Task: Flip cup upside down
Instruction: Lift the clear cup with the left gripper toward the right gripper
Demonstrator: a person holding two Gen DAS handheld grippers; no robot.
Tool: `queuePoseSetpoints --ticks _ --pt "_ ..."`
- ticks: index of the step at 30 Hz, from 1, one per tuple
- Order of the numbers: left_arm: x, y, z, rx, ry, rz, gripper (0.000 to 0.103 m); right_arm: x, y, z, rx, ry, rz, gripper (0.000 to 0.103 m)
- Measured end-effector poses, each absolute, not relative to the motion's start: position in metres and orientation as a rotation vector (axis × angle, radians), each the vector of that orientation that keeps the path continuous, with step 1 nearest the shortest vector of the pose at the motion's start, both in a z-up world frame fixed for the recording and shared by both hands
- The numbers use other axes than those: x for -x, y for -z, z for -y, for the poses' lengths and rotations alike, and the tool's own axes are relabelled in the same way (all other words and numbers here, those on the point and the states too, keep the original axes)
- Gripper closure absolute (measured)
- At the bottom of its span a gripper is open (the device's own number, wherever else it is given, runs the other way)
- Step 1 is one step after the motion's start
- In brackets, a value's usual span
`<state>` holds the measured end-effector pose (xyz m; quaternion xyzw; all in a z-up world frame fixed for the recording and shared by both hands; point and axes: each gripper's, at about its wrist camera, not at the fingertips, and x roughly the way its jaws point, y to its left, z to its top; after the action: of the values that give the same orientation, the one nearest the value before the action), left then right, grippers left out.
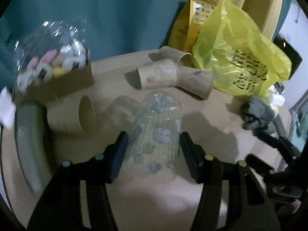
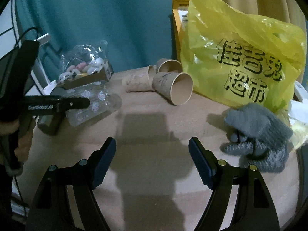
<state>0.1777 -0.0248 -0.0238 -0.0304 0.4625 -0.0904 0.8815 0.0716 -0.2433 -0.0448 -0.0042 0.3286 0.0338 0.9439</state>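
Note:
A clear ribbed glass cup (image 1: pixel 156 134) with cartoon prints lies on its side on the tan table, its mouth toward the camera. My left gripper (image 1: pixel 154 146) is open, one finger on each side of the cup with small gaps. In the right wrist view the same cup (image 2: pixel 92 104) lies at the left between the left gripper's fingers (image 2: pixel 77 103). My right gripper (image 2: pixel 152 154) is open and empty over bare table.
Several brown paper cups (image 1: pixel 159 75) lie on their sides at the back. A yellow plastic bag (image 2: pixel 240 61) stands at the right, a grey knit glove (image 2: pixel 258 136) in front of it. A box of wrapped sweets (image 1: pixel 53 71) sits at the left, a tape roll (image 1: pixel 77 113) beside it.

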Motion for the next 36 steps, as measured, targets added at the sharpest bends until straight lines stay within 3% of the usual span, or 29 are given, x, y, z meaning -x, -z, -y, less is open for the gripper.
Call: queuePoseSetpoints --ticks 16,30,32,33,34,36 --pt "-0.019 0.071 0.046 0.289 0.007 -0.937 0.045 -0.011 0.066 0.223 0.09 -0.188 -0.741 0.022" --pt "0.006 0.077 0.05 0.326 0.075 -0.974 0.036 -0.003 0.065 0.203 0.074 -0.239 -0.781 0.022" --pt "0.006 0.078 0.051 0.323 0.1 -0.994 0.028 -0.005 0.064 0.2 0.075 -0.236 -0.785 0.022" --pt "0.006 0.078 0.05 0.321 0.106 -0.998 0.017 -0.005 0.064 0.199 0.075 -0.236 -0.786 0.022" --pt "0.008 0.076 0.049 0.321 0.105 -0.989 0.012 -0.006 0.064 0.197 0.074 -0.236 -0.787 0.022" --pt "0.01 0.073 0.046 0.317 0.098 -0.985 0.012 -0.006 0.064 0.195 0.065 -0.24 -0.789 0.022"
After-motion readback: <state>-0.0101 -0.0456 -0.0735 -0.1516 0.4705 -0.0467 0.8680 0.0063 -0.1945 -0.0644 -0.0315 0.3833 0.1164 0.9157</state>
